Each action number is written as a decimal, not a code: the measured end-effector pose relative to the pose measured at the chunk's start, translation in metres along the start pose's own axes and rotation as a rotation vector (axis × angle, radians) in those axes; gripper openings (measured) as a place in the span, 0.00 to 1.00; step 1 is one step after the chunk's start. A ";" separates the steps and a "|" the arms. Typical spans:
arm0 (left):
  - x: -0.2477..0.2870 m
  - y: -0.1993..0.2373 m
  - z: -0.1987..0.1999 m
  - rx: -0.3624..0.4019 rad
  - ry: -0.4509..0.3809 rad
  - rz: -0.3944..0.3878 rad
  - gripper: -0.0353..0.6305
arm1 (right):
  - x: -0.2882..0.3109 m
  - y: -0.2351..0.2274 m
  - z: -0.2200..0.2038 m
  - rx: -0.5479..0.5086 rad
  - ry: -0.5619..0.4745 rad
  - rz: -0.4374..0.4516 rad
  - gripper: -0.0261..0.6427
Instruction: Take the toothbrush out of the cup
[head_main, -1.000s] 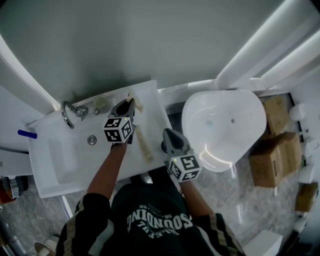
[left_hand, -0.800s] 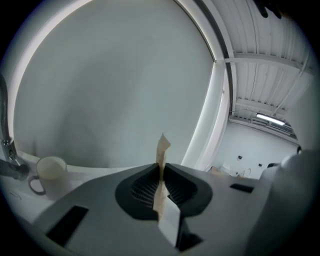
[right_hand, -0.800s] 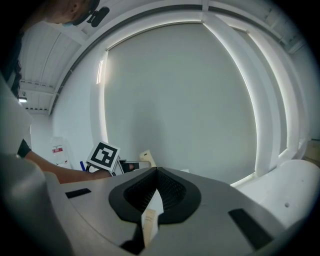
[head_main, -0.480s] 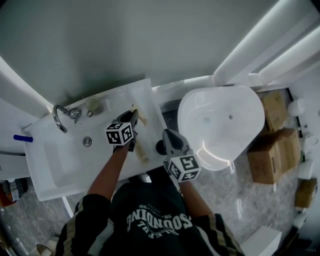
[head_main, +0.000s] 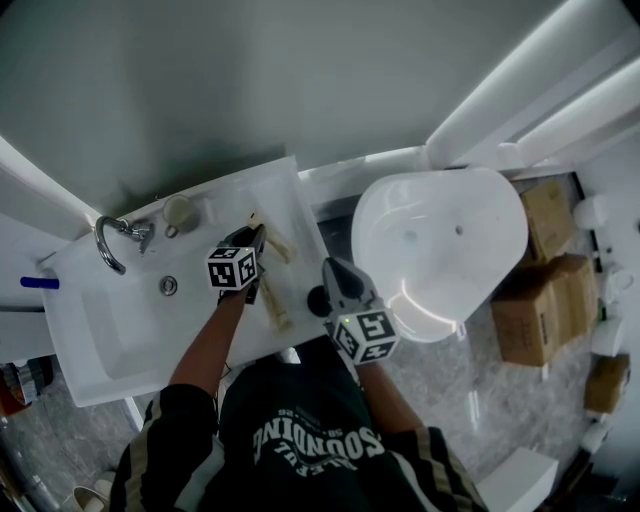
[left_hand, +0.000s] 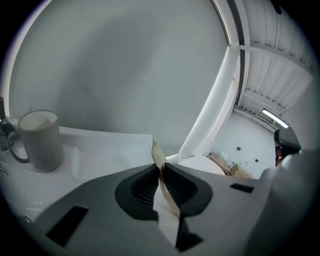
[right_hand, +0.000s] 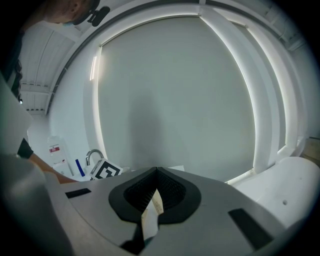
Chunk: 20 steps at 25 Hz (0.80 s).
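Left claw (head_main: 257, 238) lower; toothbrush (left_hand: 157, 156) mostly hidden

I see a white sink (head_main: 110, 330) with a chrome tap (head_main: 113, 240) at its back edge and a round drain (head_main: 168, 286) in the basin. A small blue object (head_main: 38, 283) lies just off the sink's left end. To the right stands a white toilet (head_main: 440, 250). Beyond it, cardboard boxes (head_main: 545, 300) sit on the grey marbled floor (head_main: 470, 420).

The person wears a black, white-lettered shirt (head_main: 300, 400) with tan-striped sleeves (head_main: 160, 445).
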<state>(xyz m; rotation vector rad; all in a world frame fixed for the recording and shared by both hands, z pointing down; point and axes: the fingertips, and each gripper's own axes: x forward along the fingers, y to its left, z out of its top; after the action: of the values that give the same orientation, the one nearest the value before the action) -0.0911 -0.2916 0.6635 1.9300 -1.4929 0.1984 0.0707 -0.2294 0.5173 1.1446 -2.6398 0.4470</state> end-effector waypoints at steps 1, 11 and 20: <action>0.002 0.006 -0.003 0.011 0.013 0.014 0.11 | 0.001 -0.001 0.000 0.000 0.002 -0.001 0.04; 0.017 0.045 -0.050 -0.046 0.144 0.084 0.12 | 0.015 -0.011 -0.002 0.008 0.029 -0.008 0.04; 0.021 0.054 -0.067 0.019 0.213 0.154 0.17 | 0.022 -0.011 -0.005 0.015 0.046 0.005 0.04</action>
<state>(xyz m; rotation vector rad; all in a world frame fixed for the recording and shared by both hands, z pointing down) -0.1143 -0.2748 0.7477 1.7476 -1.4994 0.4736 0.0651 -0.2494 0.5310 1.1193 -2.6051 0.4888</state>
